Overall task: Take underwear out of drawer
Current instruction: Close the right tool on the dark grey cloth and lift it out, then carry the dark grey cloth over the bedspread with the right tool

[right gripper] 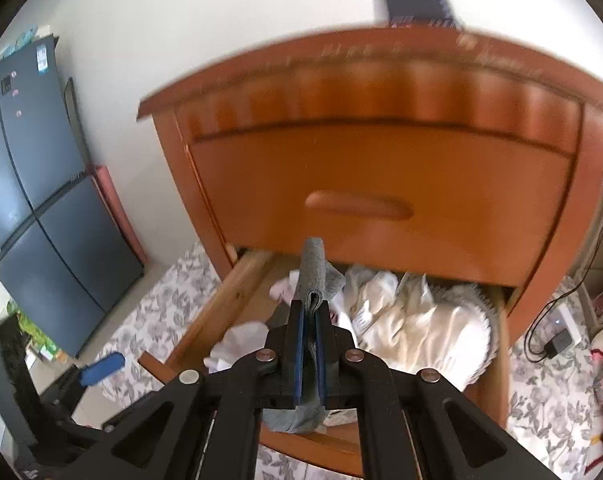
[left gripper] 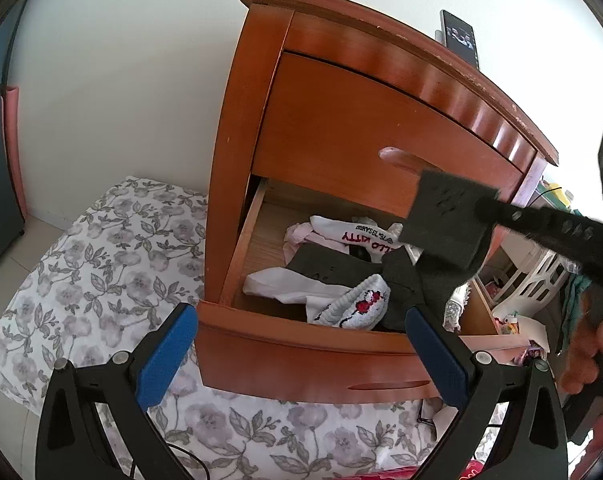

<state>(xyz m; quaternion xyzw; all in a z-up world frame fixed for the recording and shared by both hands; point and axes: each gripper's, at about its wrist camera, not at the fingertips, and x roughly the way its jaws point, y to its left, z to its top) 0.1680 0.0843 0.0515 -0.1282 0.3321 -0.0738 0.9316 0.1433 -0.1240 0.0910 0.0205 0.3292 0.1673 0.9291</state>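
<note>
The right gripper (right gripper: 309, 344) is clenched on grey underwear (right gripper: 314, 276), lifted above the open drawer (right gripper: 205, 320) at centre frame. The left gripper (left gripper: 301, 352) is released. Next: carry it clear.

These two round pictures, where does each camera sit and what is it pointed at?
Left wrist view: rides the left gripper, jaws open, facing the open orange wooden drawer; the right gripper and a hand show.
Right wrist view: rides the right gripper, jaws shut on a grey folded cloth above the drawer.
Both share the drawer and its clothes.
</note>
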